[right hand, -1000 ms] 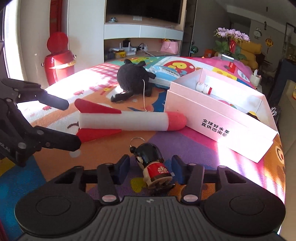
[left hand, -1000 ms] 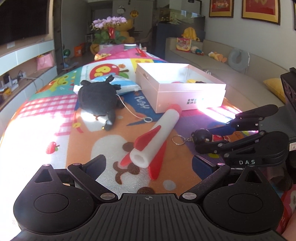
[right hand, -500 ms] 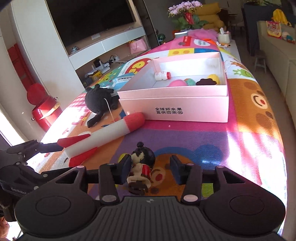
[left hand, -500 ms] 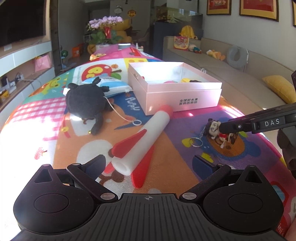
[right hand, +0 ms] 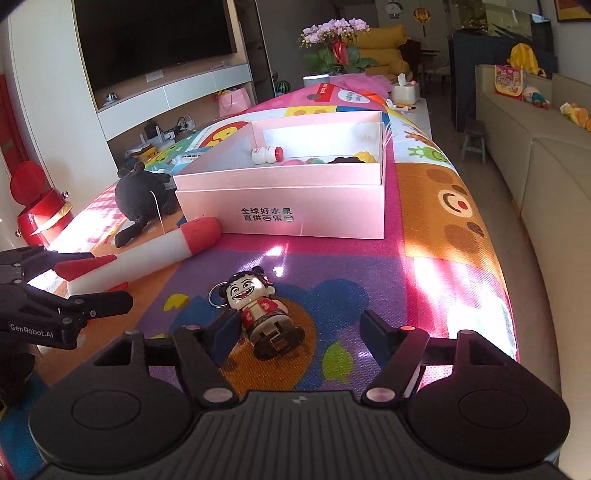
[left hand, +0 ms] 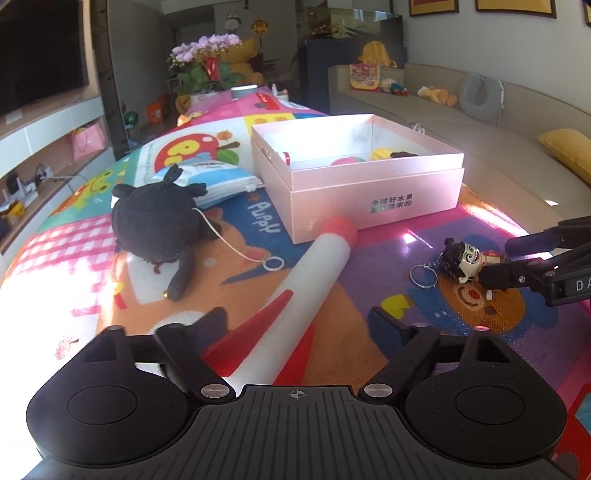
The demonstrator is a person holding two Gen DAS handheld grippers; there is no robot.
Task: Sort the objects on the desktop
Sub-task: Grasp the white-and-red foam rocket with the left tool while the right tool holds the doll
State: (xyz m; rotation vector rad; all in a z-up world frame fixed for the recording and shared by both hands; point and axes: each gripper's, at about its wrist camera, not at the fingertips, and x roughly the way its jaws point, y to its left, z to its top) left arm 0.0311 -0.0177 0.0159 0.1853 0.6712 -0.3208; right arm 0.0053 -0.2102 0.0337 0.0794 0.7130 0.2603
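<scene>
Both claws wide: right gripper (right hand: 299, 328) astride doll (right hand: 260, 312) lying on mat (right hand: 424, 236); left gripper (left hand: 297, 325) over rocket (left hand: 295, 295); box (right hand: 314, 218) at 12.

A home living room. Wall-mounted television (right hand: 155, 37) over a white media shelf (right hand: 173, 92) at far left, beige sofa (right hand: 535, 140) strewn with soft toys along the right, potted orchids (right hand: 334, 40) and framed pictures (left hand: 513, 7) at the far end, bright cartoon play mat (right hand: 436, 221) spread in the near middle.
</scene>
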